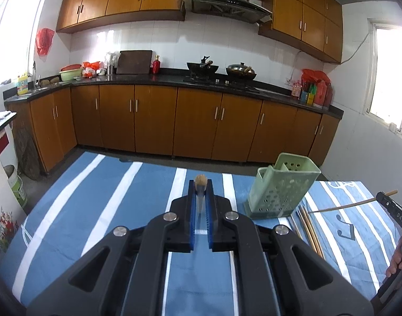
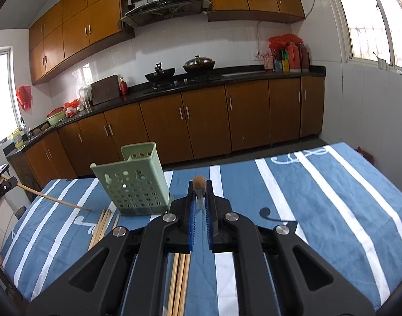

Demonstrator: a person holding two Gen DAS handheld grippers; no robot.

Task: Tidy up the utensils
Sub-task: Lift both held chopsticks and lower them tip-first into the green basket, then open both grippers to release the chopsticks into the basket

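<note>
Chopsticks (image 1: 310, 229): a loose bundle lies on the blue striped tablecloth (image 1: 95, 197), just near of the green perforated holder (image 1: 280, 192), tips pointing toward its base. The holder stands on its base at the far side of the table, open mouth up, with a divider visible inside.

Left gripper (image 1: 201, 187): clenched on one wooden stick, whose round butt end shows at the fingertips; the shaft is blurred between the blue pads. It hangs over the cloth, well left of the holder.

Right gripper (image 2: 200, 187): likewise clamped on a single stick, butt end at the fingertips. It sits above the loose bundle, with the holder just to its left and slightly farther away. In each wrist view the other tool appears at the frame edge with its stick angled down toward the cloth beside the bundle.

Step in hand, as judged: deliver the held sticks into the holder.

Notes for doing it well:
- Lift each stick so its lower tip clears the holder's rim before moving across.
- Bring one tool in at a time; both approaching the narrow mouth risks a clash.
- Aim for one compartment and keep clear of the divider.
- Turn the stick close to vertical, then release only when the tip is inside.
- The holder looks light, so a sideways knock could tip it.
</note>
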